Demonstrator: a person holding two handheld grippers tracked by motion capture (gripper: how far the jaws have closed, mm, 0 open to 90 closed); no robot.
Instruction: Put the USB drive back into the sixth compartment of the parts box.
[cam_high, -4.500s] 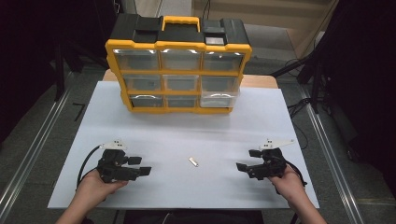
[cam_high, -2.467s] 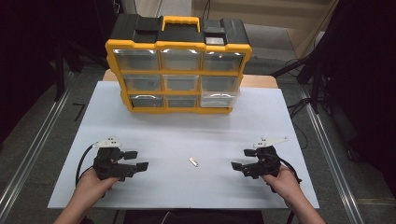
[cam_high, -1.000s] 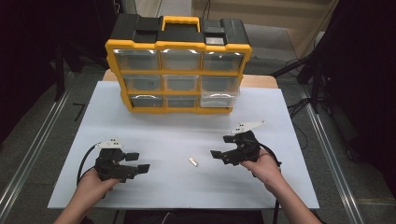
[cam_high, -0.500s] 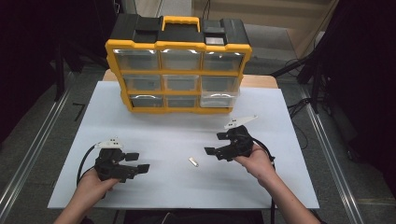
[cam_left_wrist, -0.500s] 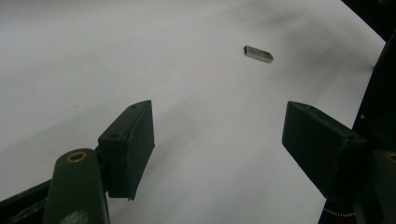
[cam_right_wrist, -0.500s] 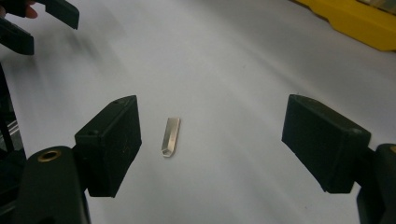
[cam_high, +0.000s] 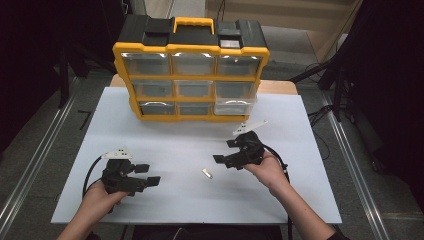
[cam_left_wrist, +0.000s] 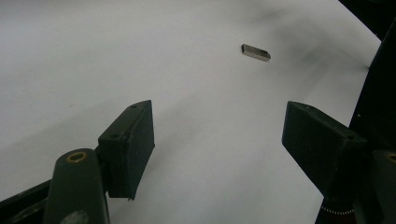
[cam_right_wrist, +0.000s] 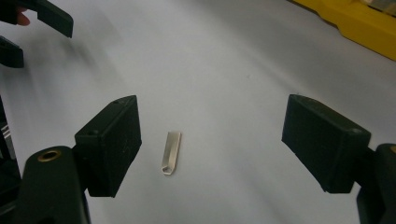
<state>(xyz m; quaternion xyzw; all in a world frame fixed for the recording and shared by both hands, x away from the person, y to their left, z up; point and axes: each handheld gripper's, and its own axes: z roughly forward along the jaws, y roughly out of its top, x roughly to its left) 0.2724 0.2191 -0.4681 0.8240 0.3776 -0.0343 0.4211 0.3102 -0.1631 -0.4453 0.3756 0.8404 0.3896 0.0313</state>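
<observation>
A small flat metal piece (cam_high: 207, 173) lies on the white table near its middle front. It lies between the jaws in the right gripper view, metal piece (cam_right_wrist: 171, 152), and farther off in the left gripper view, metal piece (cam_left_wrist: 255, 52). My right gripper (cam_high: 223, 153) is open, just right of the piece and slightly above it, jaws pointing left. At the front left, my left gripper (cam_high: 147, 174) rests low, open and holding nothing. The right gripper view catches the left gripper (cam_right_wrist: 28, 28) at its top left corner.
A yellow and black organizer (cam_high: 191, 74) with clear drawers stands at the back of the white table (cam_high: 310, 200); its bottom-right drawer (cam_high: 234, 106) sticks out a little. Dark floor and metal rails flank the table.
My right gripper has travelled from the front right toward the centre, stopping over the metal piece. The left gripper stays where it was.
</observation>
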